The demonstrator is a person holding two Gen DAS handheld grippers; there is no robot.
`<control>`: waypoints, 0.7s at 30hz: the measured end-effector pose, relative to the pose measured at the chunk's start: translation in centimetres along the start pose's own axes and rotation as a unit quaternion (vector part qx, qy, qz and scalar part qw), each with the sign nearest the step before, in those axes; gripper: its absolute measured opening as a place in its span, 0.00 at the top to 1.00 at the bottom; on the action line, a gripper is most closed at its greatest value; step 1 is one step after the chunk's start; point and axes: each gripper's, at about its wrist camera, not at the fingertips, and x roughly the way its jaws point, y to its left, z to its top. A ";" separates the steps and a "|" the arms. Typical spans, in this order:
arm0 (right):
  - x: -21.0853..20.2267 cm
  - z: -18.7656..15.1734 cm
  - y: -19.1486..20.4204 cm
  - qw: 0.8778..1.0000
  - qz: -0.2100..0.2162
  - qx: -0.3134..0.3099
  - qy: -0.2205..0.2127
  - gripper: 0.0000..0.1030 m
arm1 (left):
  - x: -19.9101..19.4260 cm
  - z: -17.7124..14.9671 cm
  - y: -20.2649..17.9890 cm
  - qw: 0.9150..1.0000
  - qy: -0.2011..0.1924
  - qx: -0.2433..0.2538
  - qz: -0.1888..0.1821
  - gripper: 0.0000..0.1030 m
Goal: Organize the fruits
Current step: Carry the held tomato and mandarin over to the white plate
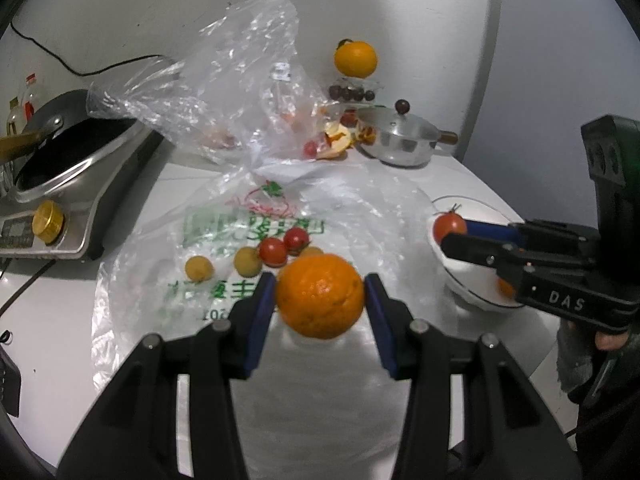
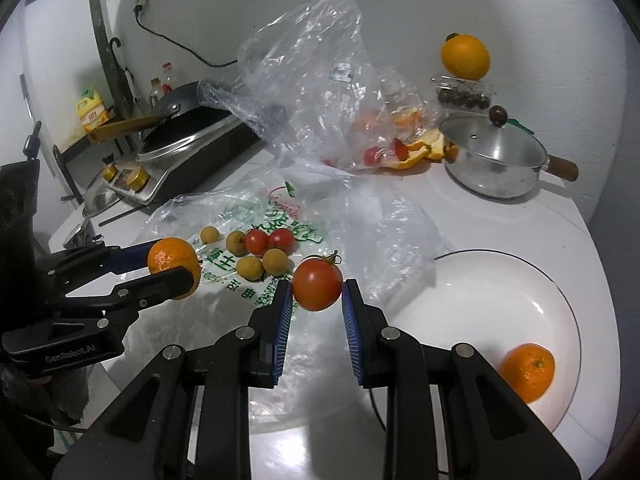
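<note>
I have both loads lifted off the printed bag (image 2: 256,224), left gripper (image 1: 320,296) clamping the orange (image 1: 320,295), right gripper (image 2: 317,286) pinching a tomato (image 2: 317,284), so next I judge each needs carrying over the white plate (image 2: 480,280) and releasing.

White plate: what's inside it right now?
One orange lies in the white plate, near its rim. The right gripper covers part of the plate; anything there stays unseen.

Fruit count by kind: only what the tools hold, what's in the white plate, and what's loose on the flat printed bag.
round orange mandarins: 2 (left tool holds one, one in white ceramic plate)
red tomatoes: 3 (right tool holds one, two on printed clear plastic bag)
small tan longans: 4, on bag
Total: 9
</note>
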 end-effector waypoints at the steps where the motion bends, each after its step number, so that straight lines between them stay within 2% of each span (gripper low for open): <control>1: -0.2 -0.1 -0.2 1.000 0.000 0.001 -0.001 0.73 | -0.1 0.1 -0.3 1.000 -0.001 0.001 0.001 0.55; 12: -2.4 -1.2 -3.6 1.000 -0.005 0.010 -0.022 0.73 | 0.3 0.6 -4.2 1.000 0.001 0.022 0.008 0.55; 21: -4.4 -2.1 -7.8 0.999 -0.023 0.032 -0.036 0.73 | 2.0 1.3 -8.4 0.999 0.009 0.045 -0.011 0.55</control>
